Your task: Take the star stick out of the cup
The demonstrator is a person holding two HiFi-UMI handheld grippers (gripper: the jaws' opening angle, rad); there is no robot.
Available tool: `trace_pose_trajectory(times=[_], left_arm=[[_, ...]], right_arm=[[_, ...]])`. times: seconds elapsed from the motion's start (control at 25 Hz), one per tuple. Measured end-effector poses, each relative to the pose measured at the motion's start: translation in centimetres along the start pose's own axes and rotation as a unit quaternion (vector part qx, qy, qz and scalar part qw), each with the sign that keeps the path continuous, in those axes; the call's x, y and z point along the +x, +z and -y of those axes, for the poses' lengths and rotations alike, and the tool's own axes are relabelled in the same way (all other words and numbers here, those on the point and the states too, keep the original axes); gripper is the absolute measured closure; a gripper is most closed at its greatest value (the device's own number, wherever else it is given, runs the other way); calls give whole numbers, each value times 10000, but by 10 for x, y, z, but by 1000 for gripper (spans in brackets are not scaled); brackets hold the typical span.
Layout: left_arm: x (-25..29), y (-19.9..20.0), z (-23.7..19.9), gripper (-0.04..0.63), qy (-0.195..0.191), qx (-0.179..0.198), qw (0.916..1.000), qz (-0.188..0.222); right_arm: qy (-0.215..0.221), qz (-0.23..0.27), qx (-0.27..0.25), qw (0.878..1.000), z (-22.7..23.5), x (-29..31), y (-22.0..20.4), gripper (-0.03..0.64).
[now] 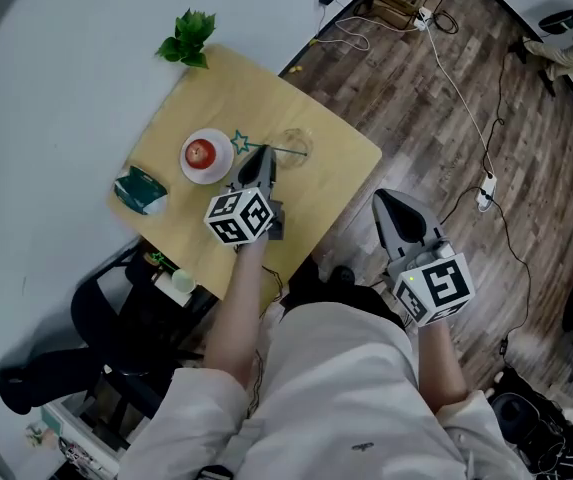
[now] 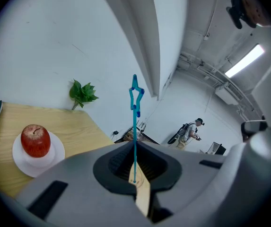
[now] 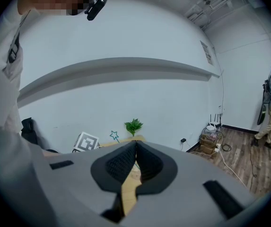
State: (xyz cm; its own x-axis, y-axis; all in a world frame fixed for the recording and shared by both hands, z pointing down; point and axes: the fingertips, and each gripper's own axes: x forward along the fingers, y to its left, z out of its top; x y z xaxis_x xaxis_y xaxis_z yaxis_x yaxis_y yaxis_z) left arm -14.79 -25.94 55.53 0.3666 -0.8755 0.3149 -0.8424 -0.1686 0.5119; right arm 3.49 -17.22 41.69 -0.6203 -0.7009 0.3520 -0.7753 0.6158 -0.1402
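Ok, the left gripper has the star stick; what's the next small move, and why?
Probably raise the left gripper straight up, grip unchanged. Its jaws are shut on the star stick, but in the head view the stick's far end lies over the glass cup, so it may not be clear of the rim.

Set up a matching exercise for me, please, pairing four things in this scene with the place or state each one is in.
Things:
1. apple
2. star stick
3. plant
4. right gripper

Places or states:
A. jaws together, nothing between them
B. at the corner of the table by the wall
C. on the white plate
D. clamped in the jaws of the left gripper

Pairs: 1-C, 2-D, 3-B, 4-A
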Motion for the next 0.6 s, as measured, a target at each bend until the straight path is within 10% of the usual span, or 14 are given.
trace_pose_trajectory(times=[0.6], left_arm=[[-65, -6, 77, 577, 277, 271, 9984, 405]], right_arm=[[395, 366, -26, 9985, 10, -75, 2, 617]])
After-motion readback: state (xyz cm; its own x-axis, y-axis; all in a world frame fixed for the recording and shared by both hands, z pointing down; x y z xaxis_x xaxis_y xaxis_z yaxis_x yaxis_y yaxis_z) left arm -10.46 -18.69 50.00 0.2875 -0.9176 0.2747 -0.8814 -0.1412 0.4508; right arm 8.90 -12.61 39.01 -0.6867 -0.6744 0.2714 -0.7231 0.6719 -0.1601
